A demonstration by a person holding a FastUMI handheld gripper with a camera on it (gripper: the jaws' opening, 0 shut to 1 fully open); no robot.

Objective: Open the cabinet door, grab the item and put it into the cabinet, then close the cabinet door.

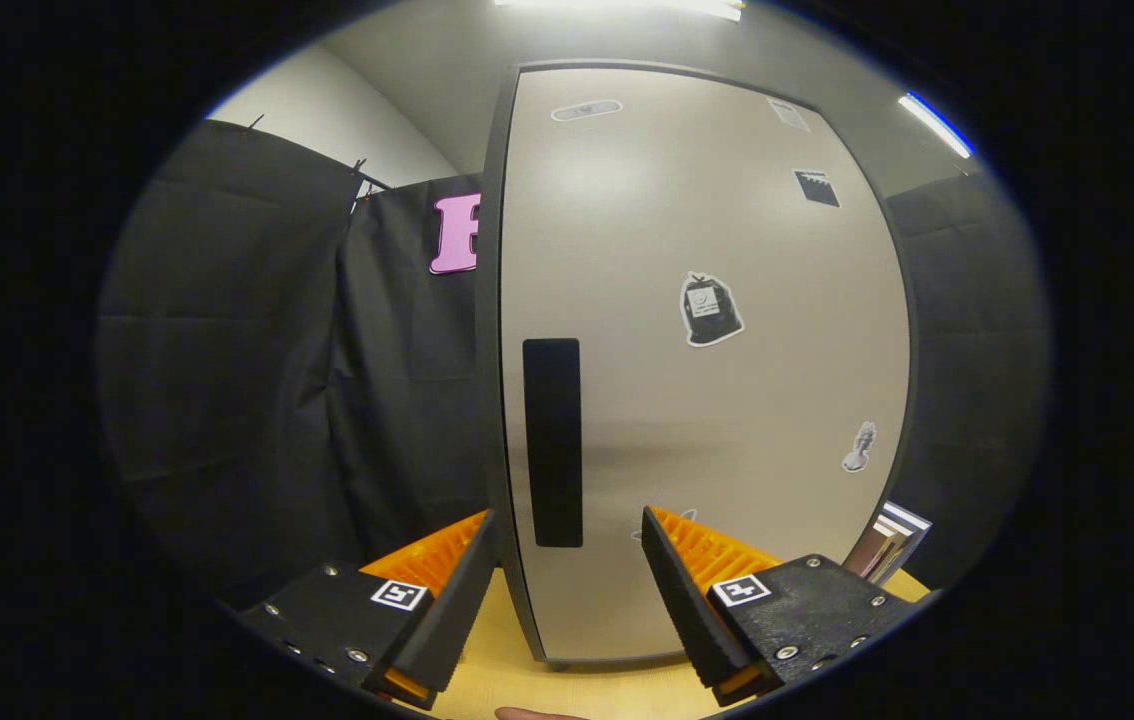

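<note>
Gripper view looks along the tool (567,590), whose two fingers stand wide apart and hold nothing. One finger (447,600) sits at seven o'clock and the other (687,600) at five, so that they straddle the door's free edge. That spread likely readies them to take the black handle (553,442), a tall recessed strip just ahead at twelve o'clock from the gap. The cabinet door (727,400) is shut, pale grey, and dotted with small stickers (710,310). It stands on the wooden desk (507,670). At four o'clock beyond the right finger, a boxy object (892,545) leans beside the cabinet, possibly the item to store, though I cannot tell. Opening is not yet done.
</note>
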